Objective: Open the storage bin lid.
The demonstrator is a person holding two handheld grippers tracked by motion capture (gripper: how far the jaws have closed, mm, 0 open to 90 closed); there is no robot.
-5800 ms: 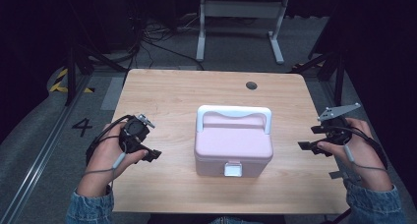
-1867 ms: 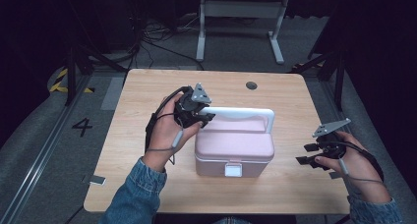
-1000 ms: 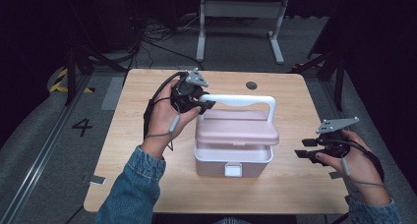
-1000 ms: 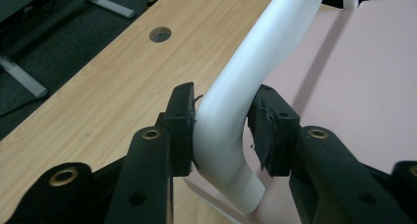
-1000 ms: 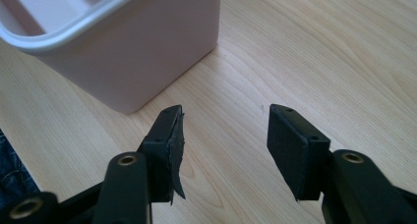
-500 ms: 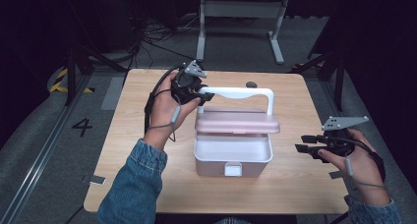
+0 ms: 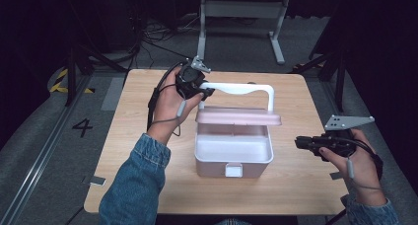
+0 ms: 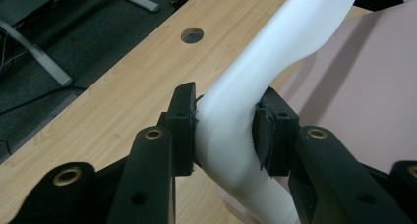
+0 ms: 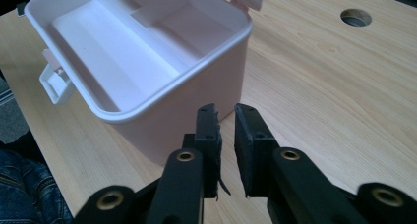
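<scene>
A pink box [image 7: 231,158] stands mid-table with its inside showing white and bare [image 9: 123,47]. Its pink lid [image 7: 239,116] is raised at the front and tilted back. My left gripper [image 7: 206,92] is shut on the left end of the lid's white handle [image 7: 246,88]; the pads [image 8: 183,121] press both sides of the handle [image 8: 275,52]. My right gripper [image 7: 299,143] hovers right of the box, pointing at its side wall [image 9: 187,116]. Its jaws have just been closing and stand almost together [image 9: 225,117] with nothing between them.
The wooden table [image 7: 148,136] has a round hole [image 9: 355,17] behind the box. A white latch [image 7: 234,170] hangs at the box's front. A metal stand [image 7: 241,8] and cables lie on the floor beyond the table's far edge.
The left gripper has pulled the handle up and back, so the lid has swung further open. The right gripper's jaws have come nearly together; that hand has stayed in place.
</scene>
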